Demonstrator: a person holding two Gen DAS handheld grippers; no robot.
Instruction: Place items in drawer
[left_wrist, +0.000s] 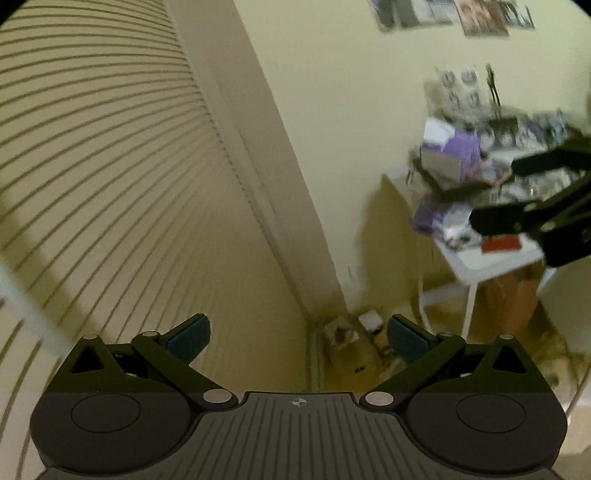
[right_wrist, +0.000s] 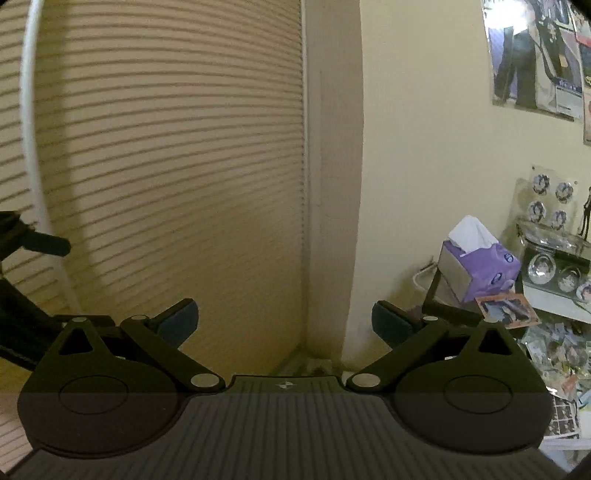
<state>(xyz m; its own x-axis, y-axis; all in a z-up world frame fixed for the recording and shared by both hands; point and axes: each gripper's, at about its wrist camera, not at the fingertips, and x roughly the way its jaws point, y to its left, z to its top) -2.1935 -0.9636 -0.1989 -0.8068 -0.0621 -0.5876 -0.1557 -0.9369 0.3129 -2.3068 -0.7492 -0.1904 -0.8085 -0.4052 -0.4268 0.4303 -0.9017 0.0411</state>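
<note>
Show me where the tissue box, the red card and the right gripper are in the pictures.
tissue box (right_wrist: 484, 267): right wrist view, on its purple side.
red card (left_wrist: 503, 244): left wrist view, middle of its red face.
right gripper (right_wrist: 284, 319): right wrist view, midway between its open fingertips.

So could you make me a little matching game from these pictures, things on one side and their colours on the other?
Things:
1. tissue box
2. window blind
3. pads on the left tongs
4. flat card on the small table

Colours:
a. red
b. beige with darker stripes
c. purple
d. dark blue

Pairs: 1-c, 2-b, 3-d, 4-a
</note>
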